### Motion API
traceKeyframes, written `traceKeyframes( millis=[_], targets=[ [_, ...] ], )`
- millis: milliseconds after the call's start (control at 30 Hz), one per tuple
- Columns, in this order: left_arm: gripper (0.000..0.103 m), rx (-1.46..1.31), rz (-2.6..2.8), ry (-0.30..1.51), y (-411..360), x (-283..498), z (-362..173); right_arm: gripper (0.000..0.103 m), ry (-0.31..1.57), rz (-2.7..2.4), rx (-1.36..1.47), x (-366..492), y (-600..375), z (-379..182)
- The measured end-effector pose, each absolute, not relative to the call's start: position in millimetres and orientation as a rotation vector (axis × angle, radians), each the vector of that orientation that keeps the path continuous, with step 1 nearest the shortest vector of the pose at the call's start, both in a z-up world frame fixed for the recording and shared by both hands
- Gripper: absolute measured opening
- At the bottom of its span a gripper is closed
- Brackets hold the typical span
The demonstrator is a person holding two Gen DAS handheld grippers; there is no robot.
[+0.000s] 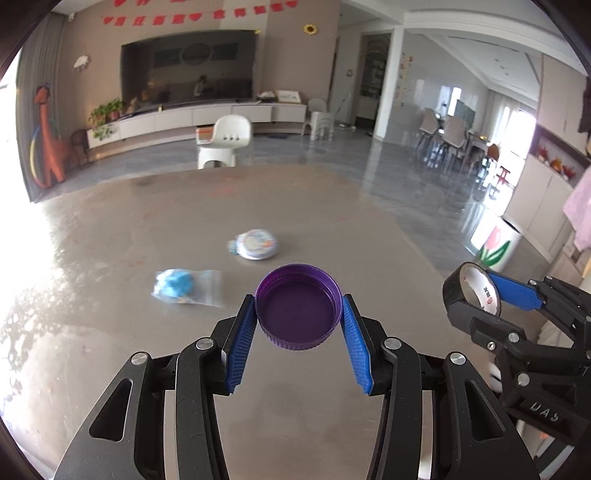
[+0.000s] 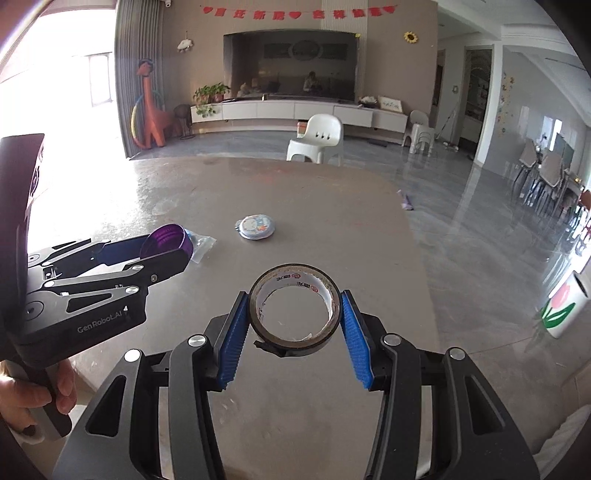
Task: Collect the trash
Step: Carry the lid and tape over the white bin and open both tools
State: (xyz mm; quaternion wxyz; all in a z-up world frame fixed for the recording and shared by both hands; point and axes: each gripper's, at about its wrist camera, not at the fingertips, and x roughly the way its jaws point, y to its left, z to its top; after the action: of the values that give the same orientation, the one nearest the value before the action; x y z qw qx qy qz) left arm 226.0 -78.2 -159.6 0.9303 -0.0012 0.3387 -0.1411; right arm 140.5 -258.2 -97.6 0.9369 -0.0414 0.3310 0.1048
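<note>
Two grippers are full. Left gripper (image 1: 299, 321) squeezes a light, hard purple cap (image 1: 298, 306) by its sides; right gripper (image 2: 294, 317) pinches a stiff tape roll (image 2: 294, 308) across its ring, above the table (image 2: 332, 229).

Place: I'm looking into a home, an open living room with a dining corner.
Wall: a big dark TV (image 2: 291, 66) over a long white cabinet (image 2: 295, 110), with a red banner (image 2: 295, 13) strung above.
Children's things: I see an orange dinosaur toy (image 2: 149, 110), small white chairs (image 2: 317, 144) and a sunflower decoration (image 2: 410, 37).
Plants: a potted plant (image 2: 210, 94) sits on the cabinet.
Dining: chairs round a table (image 1: 448, 138) at far right.
Floor: glossy grey tiles (image 2: 480, 229).
Surface: I work over a grey table (image 2: 295, 206).
</note>
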Motion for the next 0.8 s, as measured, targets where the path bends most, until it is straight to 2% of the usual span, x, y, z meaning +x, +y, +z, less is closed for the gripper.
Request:
traceKeyframes(
  millis=[300,800],
  targets=[
    [0.046,0.070,-0.424,0.679,-155.5,178.1,-140.6,0.050,0.655,0.080,-0.029,78.8,-322.5,-94.7],
    [0.046,0.169,-0.724,0.736,-281.3,117.9,-160.4,0.050,0.683,-0.164,0.054,-2.3,-422.6,-120.1]
  ],
)
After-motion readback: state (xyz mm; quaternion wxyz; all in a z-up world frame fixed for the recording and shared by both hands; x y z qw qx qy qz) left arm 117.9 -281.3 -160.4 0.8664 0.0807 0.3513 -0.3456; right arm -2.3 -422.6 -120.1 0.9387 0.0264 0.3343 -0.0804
